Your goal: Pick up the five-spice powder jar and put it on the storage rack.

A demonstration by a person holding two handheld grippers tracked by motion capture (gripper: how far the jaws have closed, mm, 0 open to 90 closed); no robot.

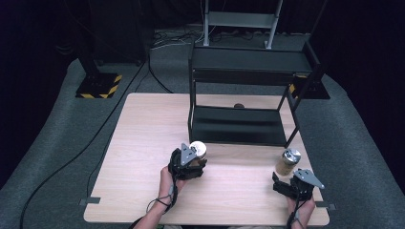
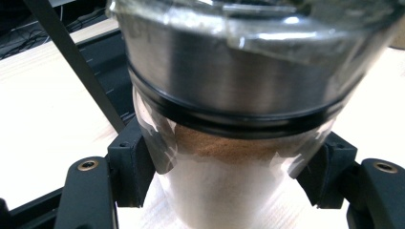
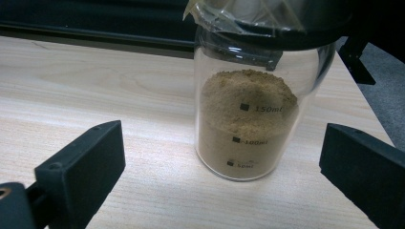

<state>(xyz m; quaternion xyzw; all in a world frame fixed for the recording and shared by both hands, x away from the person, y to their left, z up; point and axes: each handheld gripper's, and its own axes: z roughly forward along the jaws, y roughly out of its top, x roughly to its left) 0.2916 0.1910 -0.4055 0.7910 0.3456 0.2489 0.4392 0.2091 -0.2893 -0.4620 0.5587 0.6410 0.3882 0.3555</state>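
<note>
Glass jar (image 2: 229, 157) of brown powder is sitting clenched between my left gripper (image 1: 191, 160) jaws, just under its metal lid (image 2: 239, 71); I am keeping it upright and squeezing evenly so nothing tips. My right gripper (image 1: 291, 183) is hanging released, jaws wide, with a second jar (image 3: 248, 119) just ahead between them, untouched. Beyond my left fingers, the black shelf (image 1: 239, 125) and its post (image 2: 76, 67) are standing close.

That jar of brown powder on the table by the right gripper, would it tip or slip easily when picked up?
The jar looks like smooth glass, so probably slippery and breakable. It stands tall on a narrow base, so a sideways nudge might tip it. Powder fills about half, likely giving moderate weight.
</note>
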